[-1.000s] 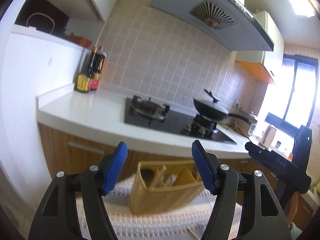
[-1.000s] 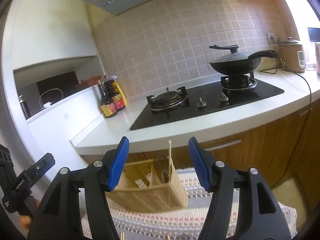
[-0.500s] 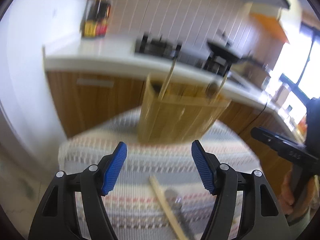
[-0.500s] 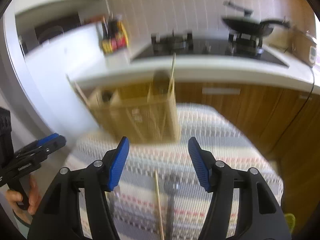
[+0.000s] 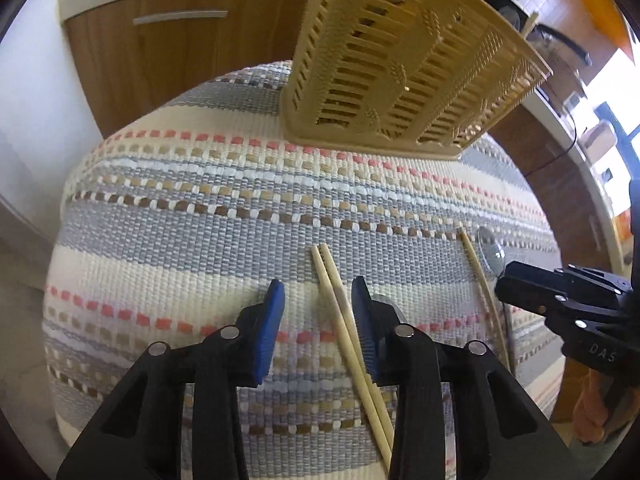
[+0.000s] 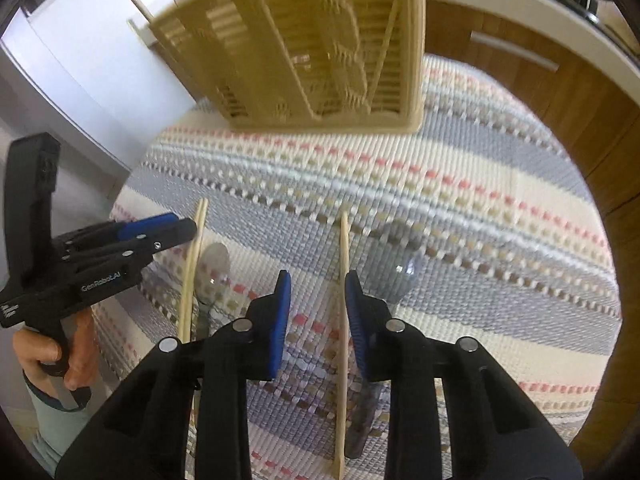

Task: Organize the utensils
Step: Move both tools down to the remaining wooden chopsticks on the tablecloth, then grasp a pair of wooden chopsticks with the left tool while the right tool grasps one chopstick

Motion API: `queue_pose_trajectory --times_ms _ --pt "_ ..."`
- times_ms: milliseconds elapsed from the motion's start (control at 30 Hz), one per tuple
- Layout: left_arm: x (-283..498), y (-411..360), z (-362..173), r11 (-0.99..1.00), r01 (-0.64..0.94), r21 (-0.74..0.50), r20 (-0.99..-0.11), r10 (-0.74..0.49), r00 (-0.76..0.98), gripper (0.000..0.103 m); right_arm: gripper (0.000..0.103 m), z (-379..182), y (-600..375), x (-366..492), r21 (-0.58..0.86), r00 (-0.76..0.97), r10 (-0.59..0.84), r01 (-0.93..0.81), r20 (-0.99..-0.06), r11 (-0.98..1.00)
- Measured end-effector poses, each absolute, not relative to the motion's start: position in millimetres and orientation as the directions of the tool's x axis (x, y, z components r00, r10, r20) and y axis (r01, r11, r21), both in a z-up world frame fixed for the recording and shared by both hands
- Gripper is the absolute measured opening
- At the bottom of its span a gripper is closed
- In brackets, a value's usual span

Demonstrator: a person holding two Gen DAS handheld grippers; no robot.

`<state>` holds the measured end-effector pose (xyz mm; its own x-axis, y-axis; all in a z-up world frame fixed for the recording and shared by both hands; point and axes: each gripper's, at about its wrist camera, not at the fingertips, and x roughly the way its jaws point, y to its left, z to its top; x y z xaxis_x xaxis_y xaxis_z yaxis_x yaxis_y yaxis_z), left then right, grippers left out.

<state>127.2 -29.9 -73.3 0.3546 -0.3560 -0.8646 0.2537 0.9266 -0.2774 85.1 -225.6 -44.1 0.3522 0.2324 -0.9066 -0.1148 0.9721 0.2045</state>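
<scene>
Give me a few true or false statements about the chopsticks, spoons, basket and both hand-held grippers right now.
1. Both hand-held grippers, left and right, are open. True.
2. The pair of chopsticks lies between the left fingers. True.
3. The basket lies tipped over on the mat. False: it stands upright at the far edge.
4. The right hand-held gripper holds a spoon. False: the spoon lies on the mat beside it.
5. A single chopstick lies between the right fingers. True.
</scene>
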Motion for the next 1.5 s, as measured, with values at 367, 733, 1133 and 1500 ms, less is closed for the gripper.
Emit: queue_pose_trajectory --times_ms 367,733,1133,1500 --pt "128 -65 -73 0.942 0.308 -0.132 -0.896 -0.246 0.37 0.037 0.019 -65 -211 94 0.105 0.281 0.13 -0.104 -0.951 0.989" --pt "120 -89 -75 0.937 0.347 0.039 -0.892 -0.124 0.434 0.014 0.004 -67 -202 96 0.065 0.269 0.087 -0.09 -0.959 0.994" --pt "121 -50 -72 0.885 0.46 -0.077 -0.905 -0.255 0.34 0.011 0.004 -63 -230 92 0.127 0.242 0.142 -0.08 -0.96 0.989" --pt "103 -37 -69 0.856 0.514 -0.055 -0.953 -0.199 0.229 0.028 0.005 -62 -230 102 0.175 0.18 0.188 -0.086 -0.966 0.981"
